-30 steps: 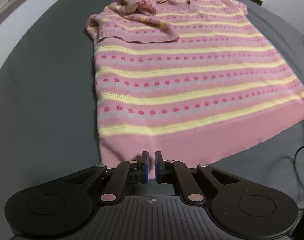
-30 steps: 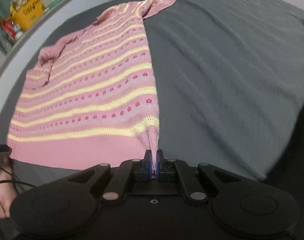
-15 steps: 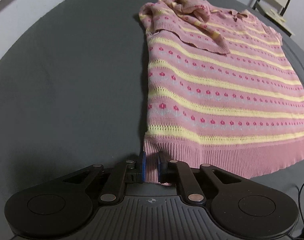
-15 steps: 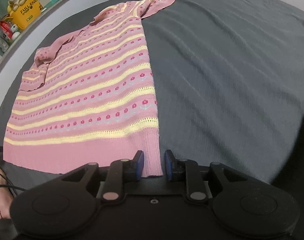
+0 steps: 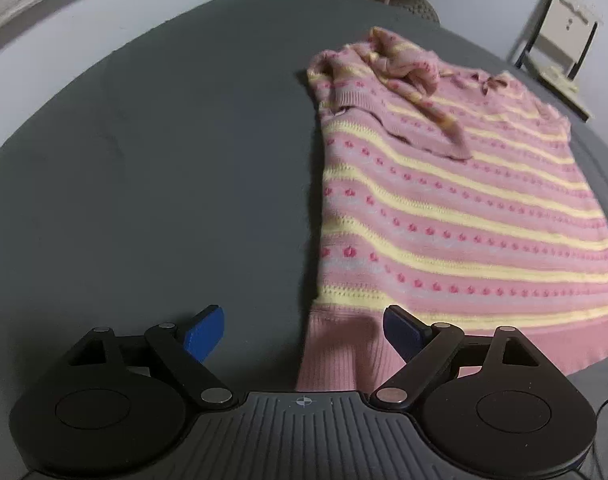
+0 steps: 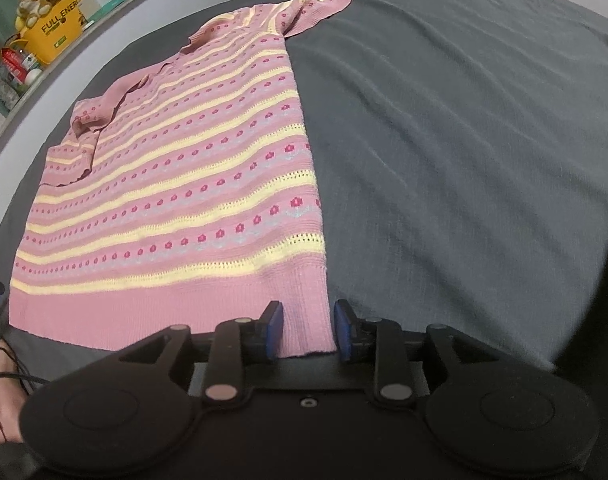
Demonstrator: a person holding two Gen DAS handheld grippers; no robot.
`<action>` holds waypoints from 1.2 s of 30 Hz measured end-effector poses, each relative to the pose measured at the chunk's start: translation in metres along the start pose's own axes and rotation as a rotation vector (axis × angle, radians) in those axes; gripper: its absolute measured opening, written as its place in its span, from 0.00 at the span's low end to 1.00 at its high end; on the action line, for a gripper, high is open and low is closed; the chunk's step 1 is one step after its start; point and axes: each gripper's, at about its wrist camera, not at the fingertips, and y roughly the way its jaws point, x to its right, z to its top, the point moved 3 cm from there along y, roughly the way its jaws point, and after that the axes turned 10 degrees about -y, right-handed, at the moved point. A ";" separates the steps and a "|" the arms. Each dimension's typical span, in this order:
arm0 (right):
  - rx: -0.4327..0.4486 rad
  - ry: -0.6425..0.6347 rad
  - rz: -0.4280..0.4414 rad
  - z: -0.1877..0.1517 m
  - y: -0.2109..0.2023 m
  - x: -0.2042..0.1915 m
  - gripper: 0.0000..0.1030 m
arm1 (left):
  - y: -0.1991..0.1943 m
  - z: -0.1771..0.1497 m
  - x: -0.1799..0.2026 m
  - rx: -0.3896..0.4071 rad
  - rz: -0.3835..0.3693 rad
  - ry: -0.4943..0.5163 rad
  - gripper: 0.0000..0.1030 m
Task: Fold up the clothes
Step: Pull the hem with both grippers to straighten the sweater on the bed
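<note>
**On the dark grey cloth, both grippers let go of the hem**

On the dark grey cloth surface (image 6: 444,128), the pink knitted sweater with yellow stripes and red dots (image 5: 444,216) lies flat, one sleeve folded across its chest. The left gripper (image 5: 304,330) is opening wide around one hem corner, its pads clear. The right gripper (image 6: 308,330) is opening narrowly, the other hem corner loose between its blue pads.

"FULL ENERG" is printed in dark letters on the yellow box (image 6: 58,30); the remaining characters are cut off.
</note>
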 end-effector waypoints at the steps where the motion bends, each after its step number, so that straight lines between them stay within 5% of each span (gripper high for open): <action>1: 0.006 0.005 0.007 0.000 0.000 0.001 0.28 | 0.003 -0.001 0.002 -0.015 -0.002 0.015 0.85; 3: 0.016 0.016 0.025 0.000 0.000 0.001 0.28 | 0.010 -0.004 0.006 -0.040 0.004 0.038 0.83; 5: 0.017 0.009 0.041 0.001 0.002 -0.001 0.27 | 0.017 -0.008 0.011 -0.060 0.019 0.052 0.39; 8: 0.023 -0.006 0.028 0.003 0.005 -0.004 0.10 | 0.016 -0.011 0.025 -0.053 -0.004 0.075 0.13; 10: 0.029 -0.002 0.022 0.003 0.006 -0.004 0.08 | 0.008 -0.012 0.043 0.001 -0.005 0.142 0.11; 13: 0.040 0.018 0.017 0.001 0.005 -0.001 0.08 | -0.010 -0.020 0.091 0.123 -0.062 0.384 0.11; 19: 0.034 -0.008 -0.004 0.001 0.006 -0.006 0.09 | 0.011 -0.059 0.164 0.062 -0.117 0.697 0.12; 22: 0.035 -0.002 -0.005 0.000 0.004 -0.006 0.09 | 0.007 -0.070 0.173 0.091 -0.083 0.788 0.28; 23: 0.036 0.005 -0.003 -0.001 0.004 -0.005 0.09 | 0.001 -0.069 0.169 0.088 -0.103 0.777 0.35; 25: 0.036 0.018 0.004 -0.001 0.004 -0.003 0.09 | -0.009 -0.058 0.155 0.090 -0.123 0.701 0.82; 26: 0.036 0.022 0.006 -0.001 0.005 -0.003 0.09 | -0.017 -0.051 0.145 0.118 -0.122 0.646 0.99; 29: 0.038 0.028 0.009 0.000 0.005 -0.004 0.09 | -0.033 -0.033 0.113 0.147 -0.127 0.486 0.99; 36: 0.042 0.031 0.010 -0.001 0.005 -0.004 0.09 | -0.003 -0.002 0.053 -0.076 -0.345 -0.074 0.93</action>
